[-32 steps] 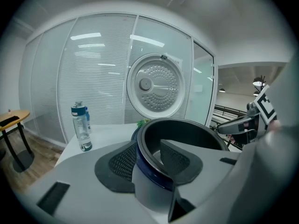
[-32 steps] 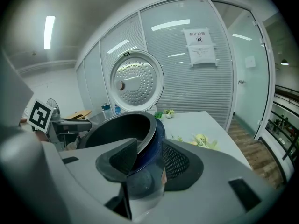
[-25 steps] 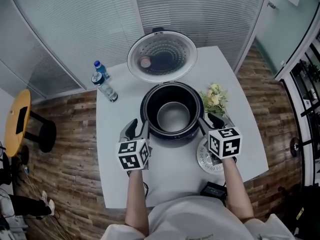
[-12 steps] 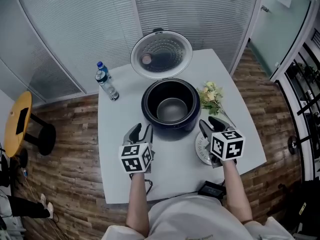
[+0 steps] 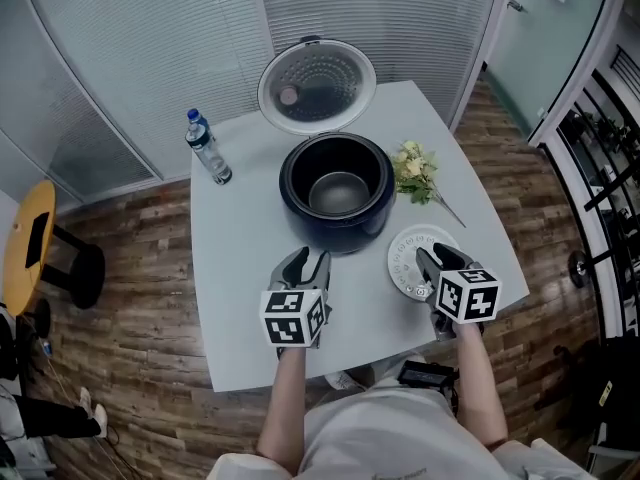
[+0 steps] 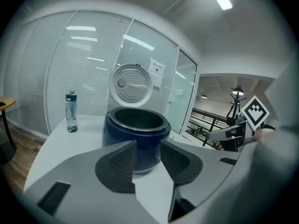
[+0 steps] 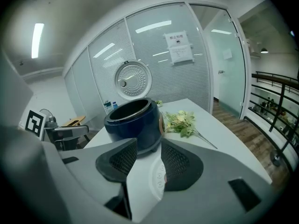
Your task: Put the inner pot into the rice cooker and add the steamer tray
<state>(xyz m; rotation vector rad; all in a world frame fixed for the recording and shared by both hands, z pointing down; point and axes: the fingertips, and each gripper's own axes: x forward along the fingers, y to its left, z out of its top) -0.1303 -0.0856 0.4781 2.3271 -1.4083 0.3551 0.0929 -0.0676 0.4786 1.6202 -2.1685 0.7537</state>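
Note:
The dark blue rice cooker (image 5: 335,193) stands mid-table with its round lid (image 5: 317,86) raised behind it. The metal inner pot (image 5: 338,194) sits inside it. A white perforated steamer tray (image 5: 408,260) lies flat on the table, right of the cooker's front. My left gripper (image 5: 306,265) hovers in front of the cooker, open and empty, aimed at the cooker (image 6: 135,129). My right gripper (image 5: 434,264) hangs over the tray's near side, open; the tray (image 7: 156,181) shows through the gap between its pads, untouched.
A water bottle (image 5: 208,148) stands at the table's back left. A bunch of flowers (image 5: 415,173) lies right of the cooker. A small dark device (image 5: 425,376) sits at the near edge of the white table (image 5: 235,298). A yellow stool (image 5: 30,243) stands on the floor at left.
Both grippers have drawn back from the cooker's sides toward the near table edge. The right one now sits over the steamer tray. The jaws stay as wide as before.

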